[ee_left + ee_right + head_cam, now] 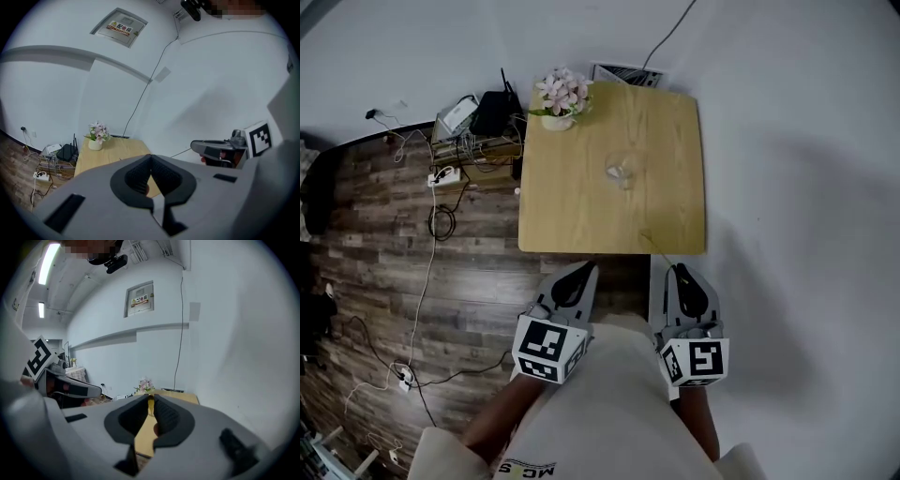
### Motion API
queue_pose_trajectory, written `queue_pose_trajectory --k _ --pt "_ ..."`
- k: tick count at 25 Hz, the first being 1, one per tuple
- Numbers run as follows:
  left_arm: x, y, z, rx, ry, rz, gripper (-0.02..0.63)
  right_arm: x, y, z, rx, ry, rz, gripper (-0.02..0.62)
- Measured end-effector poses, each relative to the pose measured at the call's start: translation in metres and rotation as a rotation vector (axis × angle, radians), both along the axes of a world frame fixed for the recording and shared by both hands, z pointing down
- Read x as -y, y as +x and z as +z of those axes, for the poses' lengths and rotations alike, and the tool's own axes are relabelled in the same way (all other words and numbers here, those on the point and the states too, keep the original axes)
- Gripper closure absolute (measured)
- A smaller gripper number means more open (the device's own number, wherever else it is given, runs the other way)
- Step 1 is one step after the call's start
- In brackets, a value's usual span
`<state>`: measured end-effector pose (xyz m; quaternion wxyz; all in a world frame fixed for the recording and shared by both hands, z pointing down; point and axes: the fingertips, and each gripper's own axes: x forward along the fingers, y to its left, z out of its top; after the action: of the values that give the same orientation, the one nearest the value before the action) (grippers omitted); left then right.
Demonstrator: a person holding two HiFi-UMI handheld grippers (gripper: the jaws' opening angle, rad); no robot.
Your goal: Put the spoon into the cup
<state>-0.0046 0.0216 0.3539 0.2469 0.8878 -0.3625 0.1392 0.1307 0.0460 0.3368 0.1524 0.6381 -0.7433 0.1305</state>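
Approach first — left claw point(585, 269) and right claw point(678, 270), clenched empty, hang short of the bench point(577, 211) and cup point(623, 169); open one before reaching.

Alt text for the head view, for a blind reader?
Seen from above, a light wooden table holds a clear cup near its middle and a flower pot at a far corner; the left gripper and right gripper hover empty before its near edge.

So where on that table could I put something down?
The table is mostly bare: the left side between flower pot and near edge, and the right side past the glass cup. The far left corner is taken.
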Motion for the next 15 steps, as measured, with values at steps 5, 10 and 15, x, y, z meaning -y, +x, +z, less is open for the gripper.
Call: queue_pose_trajectory --k 5,10,15 --pt "0.037 -0.003 0.007 0.008 -0.013 0.02 0.595 0.051 -0.005 0.007 -0.01 -0.006 0.0 0.541" --pt "0.056 -0.006 0.011 0.013 -0.021 -0.006 0.595 0.088 -0.005 0.013 -0.015 -0.01 -0.017 0.541" --pt "0.064 -0.006 0.023 0.033 -0.034 -0.018 0.595 0.109 -0.007 0.026 -0.019 -0.018 -0.051 0.541"
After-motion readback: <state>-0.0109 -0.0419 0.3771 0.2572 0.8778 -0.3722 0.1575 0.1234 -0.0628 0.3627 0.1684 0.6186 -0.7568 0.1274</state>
